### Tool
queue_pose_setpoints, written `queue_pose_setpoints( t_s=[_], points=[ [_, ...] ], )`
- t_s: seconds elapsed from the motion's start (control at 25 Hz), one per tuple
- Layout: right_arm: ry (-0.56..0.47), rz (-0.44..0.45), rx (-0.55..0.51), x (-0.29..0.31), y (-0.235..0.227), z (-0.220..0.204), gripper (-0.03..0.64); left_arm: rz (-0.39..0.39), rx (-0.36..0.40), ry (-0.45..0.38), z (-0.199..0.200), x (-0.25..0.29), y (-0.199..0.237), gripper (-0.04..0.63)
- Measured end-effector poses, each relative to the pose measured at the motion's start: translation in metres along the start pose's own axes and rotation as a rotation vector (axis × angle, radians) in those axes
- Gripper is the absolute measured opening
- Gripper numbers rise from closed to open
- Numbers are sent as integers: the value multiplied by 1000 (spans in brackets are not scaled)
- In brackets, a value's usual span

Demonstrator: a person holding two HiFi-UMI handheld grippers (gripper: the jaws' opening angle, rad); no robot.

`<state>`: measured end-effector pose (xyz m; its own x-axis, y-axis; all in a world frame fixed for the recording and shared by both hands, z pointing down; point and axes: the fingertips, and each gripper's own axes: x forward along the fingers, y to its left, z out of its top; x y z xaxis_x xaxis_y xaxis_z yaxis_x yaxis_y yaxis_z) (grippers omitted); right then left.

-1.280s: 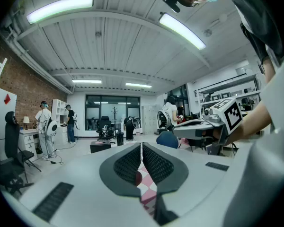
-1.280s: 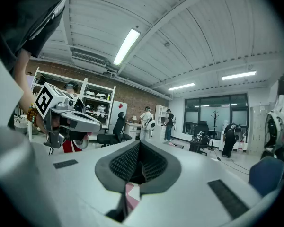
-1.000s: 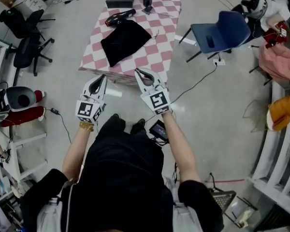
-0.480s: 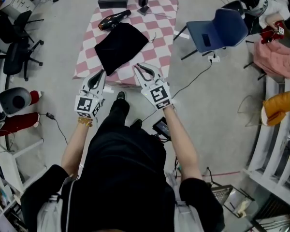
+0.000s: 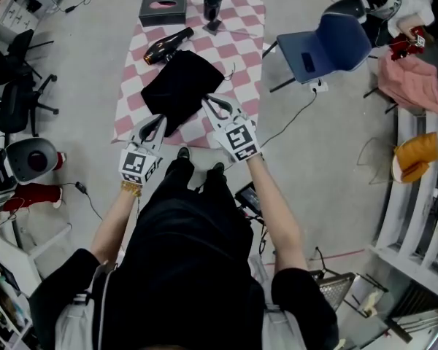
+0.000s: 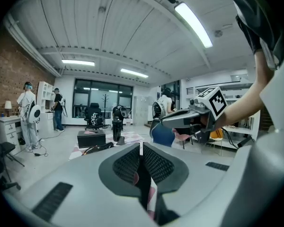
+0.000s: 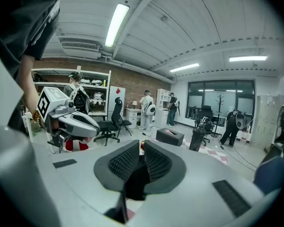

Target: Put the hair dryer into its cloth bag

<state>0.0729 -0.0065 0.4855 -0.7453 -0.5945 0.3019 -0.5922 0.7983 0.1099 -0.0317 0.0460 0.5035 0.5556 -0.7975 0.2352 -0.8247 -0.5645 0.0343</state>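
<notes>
The black cloth bag (image 5: 179, 86) lies flat on the pink-and-white checkered table (image 5: 241, 53), near its front edge. The black hair dryer (image 5: 166, 46) with an orange nozzle lies beyond the bag, at the table's left, and appears low in the left gripper view (image 6: 98, 148). My left gripper (image 5: 159, 118) hangs shut and empty over the table's near edge, just left of the bag. My right gripper (image 5: 207, 100) is shut and empty above the bag's near right corner. Through the right gripper's jaws (image 7: 142, 148) I see the dark bag (image 7: 136, 183) below.
A dark tissue box (image 5: 163, 9) and a black upright device (image 5: 213, 1) stand at the table's far end. A blue chair (image 5: 325, 44) stands right of the table, with a cable (image 5: 292, 126) on the floor. Office chairs (image 5: 18, 97) stand at the left. People stand far off.
Both grippers have come forward, from over the floor in front of the table to over its near edge and the bag. The table lies closer in the head view. Both stay shut.
</notes>
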Motion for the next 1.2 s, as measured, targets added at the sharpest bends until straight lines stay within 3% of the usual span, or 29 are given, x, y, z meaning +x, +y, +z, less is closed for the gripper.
queue_pose_setpoints(
  t_s=[0.2, 0.4, 0.52, 1.0, 1.2],
  points=[
    [34, 54, 1, 21, -30, -18, 20, 90, -20, 65, -21, 12, 18, 26],
    [105, 114, 0, 47, -53, -42, 54, 178, -73, 66, -32, 11, 35, 26],
    [189, 145, 13, 69, -60, -67, 103, 185, -104, 63, -37, 14, 45, 26],
    [467, 203, 13, 189, -114, -146, 157, 155, -175, 78, -49, 46, 99, 26],
    [549, 228, 69, 229, -117, -166, 173, 136, -193, 85, -51, 53, 116, 26]
  ],
)
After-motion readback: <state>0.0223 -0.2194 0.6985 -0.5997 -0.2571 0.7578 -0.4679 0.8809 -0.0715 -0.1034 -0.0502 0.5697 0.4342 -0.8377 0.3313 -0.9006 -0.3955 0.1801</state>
